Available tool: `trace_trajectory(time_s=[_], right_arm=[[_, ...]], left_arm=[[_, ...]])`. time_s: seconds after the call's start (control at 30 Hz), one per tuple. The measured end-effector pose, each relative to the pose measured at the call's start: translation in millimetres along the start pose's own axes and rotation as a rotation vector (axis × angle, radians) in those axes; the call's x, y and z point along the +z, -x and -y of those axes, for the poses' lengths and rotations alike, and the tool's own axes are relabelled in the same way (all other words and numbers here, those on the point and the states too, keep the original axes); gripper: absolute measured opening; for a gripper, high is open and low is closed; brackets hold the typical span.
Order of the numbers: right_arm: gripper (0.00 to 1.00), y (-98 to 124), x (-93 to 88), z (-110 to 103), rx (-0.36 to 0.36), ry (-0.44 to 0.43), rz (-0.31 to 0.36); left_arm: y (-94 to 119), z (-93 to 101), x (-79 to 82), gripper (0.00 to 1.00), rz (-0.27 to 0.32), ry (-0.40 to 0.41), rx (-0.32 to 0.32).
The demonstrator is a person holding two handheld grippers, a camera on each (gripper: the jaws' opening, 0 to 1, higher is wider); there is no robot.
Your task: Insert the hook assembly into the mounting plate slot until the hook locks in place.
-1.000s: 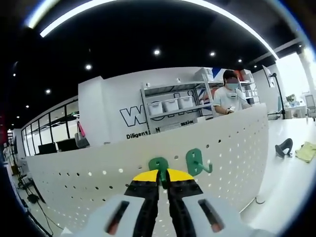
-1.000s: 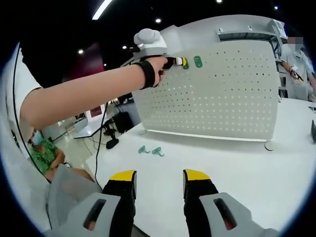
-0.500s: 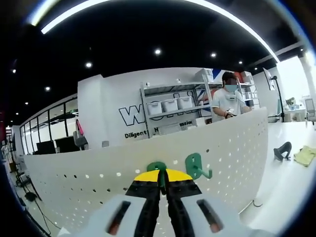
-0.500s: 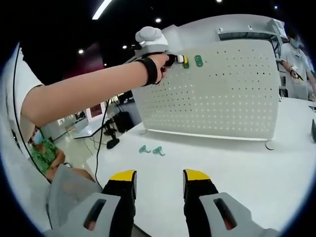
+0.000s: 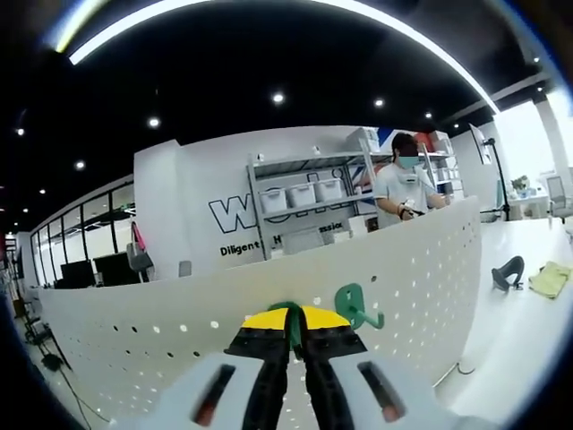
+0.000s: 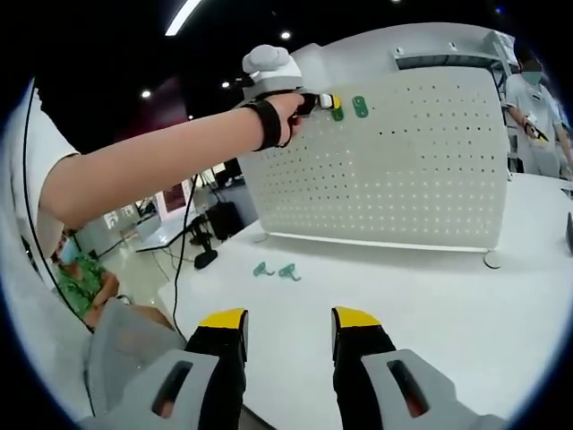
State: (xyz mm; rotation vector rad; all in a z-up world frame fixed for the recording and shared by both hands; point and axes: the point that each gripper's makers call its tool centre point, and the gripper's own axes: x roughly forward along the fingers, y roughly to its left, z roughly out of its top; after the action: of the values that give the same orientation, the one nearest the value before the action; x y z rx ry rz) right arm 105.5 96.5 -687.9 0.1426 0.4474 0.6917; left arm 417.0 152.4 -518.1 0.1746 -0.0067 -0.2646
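Left hand-held gripper (image 5: pixel 296 324) pinching green hook (image 5: pixel 291 315), pressing into pegboard (image 5: pixel 421 269); locking unconfirmed. Right hand-held gripper (image 6: pixel 288 333) idling spread over bench (image 6: pixel 430 296). Second hook (image 5: pixel 354 305) already mounted; 2 spares (image 6: pixel 276 270) waiting.

The pegboard (image 6: pixel 394 161) stands upright on the tabletop (image 6: pixel 466 313), toward its far edge. Two hooks sit side by side near the pegboard's top edge: one hook (image 6: pixel 337 113) at the left gripper (image 6: pixel 328 102), a second hook (image 6: pixel 360 107) just right. Two loose hooks (image 6: pixel 274 270) lie on the tabletop before the pegboard's left end.
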Motion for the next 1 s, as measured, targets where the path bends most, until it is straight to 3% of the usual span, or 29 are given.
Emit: trace_trajectory(time_s=[0.1, 0.23, 0.47, 0.67, 0.83, 1.0], right_arm=[[0.37, 0, 1.1, 1, -0.001, 0.003, 0.001], [0.37, 0, 0.9, 1, -0.003, -0.002, 0.003], [0.37, -1, 1.8, 0, -0.002, 0.000, 0.004], [0.38, -2, 2.3, -3, 0.011, 0.015, 0.002], [0.39, -1, 6.1, -2, 0.012, 0.026, 0.004], [0.39, 2, 8.1, -2, 0.014, 0.032, 0.009]], left_arm=[[-2, 0.7, -4.0, 0.05, -0.024, -0.015, -0.007], [-1, 0.1, 5.0, 0.06, 0.023, -0.025, -0.016], [1, 0.0, 1.2, 0.08, 0.001, -0.017, -0.030], [9, 4.7, 4.4, 0.13, 0.023, -0.012, -0.064], [18, 14.8, 3.2, 0.22, 0.006, -0.015, -0.124], [26, 14.5, 5.6, 0.21, 0.010, -0.024, -0.142]])
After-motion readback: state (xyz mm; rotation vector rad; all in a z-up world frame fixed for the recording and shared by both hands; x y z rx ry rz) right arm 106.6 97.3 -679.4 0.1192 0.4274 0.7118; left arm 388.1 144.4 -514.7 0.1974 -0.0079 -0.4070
